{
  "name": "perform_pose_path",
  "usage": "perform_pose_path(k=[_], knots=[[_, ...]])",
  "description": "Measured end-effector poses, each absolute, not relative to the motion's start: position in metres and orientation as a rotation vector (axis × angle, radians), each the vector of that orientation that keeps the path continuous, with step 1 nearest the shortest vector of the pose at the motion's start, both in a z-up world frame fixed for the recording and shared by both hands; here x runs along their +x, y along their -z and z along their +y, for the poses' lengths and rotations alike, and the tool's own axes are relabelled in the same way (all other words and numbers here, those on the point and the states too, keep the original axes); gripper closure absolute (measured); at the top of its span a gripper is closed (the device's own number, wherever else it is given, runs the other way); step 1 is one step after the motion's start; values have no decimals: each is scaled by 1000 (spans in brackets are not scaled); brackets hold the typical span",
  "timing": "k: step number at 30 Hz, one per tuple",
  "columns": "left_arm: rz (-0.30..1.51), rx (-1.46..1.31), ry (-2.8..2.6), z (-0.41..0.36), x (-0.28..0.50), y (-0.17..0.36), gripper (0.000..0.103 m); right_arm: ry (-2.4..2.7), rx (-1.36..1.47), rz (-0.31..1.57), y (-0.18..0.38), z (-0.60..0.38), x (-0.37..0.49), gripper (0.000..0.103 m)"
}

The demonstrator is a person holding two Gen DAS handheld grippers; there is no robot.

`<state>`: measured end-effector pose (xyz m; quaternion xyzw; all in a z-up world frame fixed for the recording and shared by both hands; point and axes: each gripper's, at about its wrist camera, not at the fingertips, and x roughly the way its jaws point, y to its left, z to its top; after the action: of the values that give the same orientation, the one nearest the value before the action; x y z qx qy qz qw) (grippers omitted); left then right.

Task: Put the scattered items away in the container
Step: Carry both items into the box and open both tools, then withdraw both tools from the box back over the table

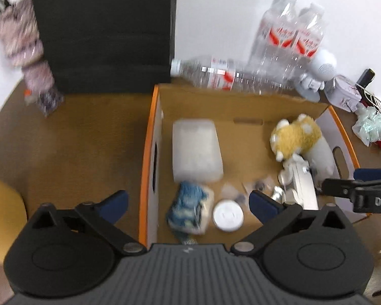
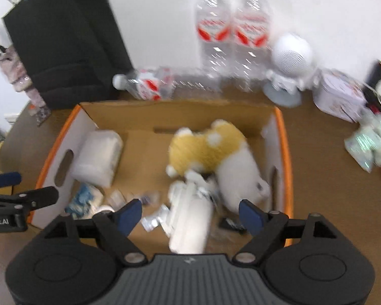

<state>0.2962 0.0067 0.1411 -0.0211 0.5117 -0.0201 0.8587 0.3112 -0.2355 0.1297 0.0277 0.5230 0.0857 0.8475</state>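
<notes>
A cardboard box with an orange rim (image 1: 149, 137) (image 2: 283, 139) stands on the brown table. Inside lie a yellow-and-white plush toy (image 1: 297, 134) (image 2: 205, 147), a milky white pack (image 1: 195, 150) (image 2: 99, 157), a blue-and-white packet (image 1: 183, 218), a round white lid (image 1: 227, 214), a white device (image 1: 302, 185) (image 2: 188, 231) and small wrappers. My left gripper (image 1: 189, 203) hangs open over the box's left wall, holding nothing. My right gripper (image 2: 190, 213) is open above the white device, apart from it. Each gripper shows at the edge of the other's view.
Two upright water bottles (image 1: 287, 33) and one lying bottle (image 1: 216, 72) sit behind the box. A black block (image 1: 101, 33) stands at the back left. A white round-headed figure (image 2: 289, 58), a pale tin (image 2: 340, 96) and a crumpled bag (image 2: 368, 145) crowd the right.
</notes>
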Motion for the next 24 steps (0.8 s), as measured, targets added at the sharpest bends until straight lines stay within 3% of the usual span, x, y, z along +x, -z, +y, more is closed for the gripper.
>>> perform_pose_path(k=[8,15,17,19,21,24], knots=[[988,-3,46,-24,253,-173,0,-202,68,1074,-155,-234,266,18],[650,15,24,-33,168,-204,0,-198,53,782,-194,-228,193,19],[534,8,44,-30,136,-197,0,-209,50,683,-195,-230,164,18],[441,-20,30,-26,106,-175,0,-224,38,592,-186,-234,137,6],[421,-55,-33,-24,82,-142,0,-260,0,497,-163,-235,108,0],[465,-69,-44,-21,50,-95,0,-231,-28,488,-115,-236,73,0]])
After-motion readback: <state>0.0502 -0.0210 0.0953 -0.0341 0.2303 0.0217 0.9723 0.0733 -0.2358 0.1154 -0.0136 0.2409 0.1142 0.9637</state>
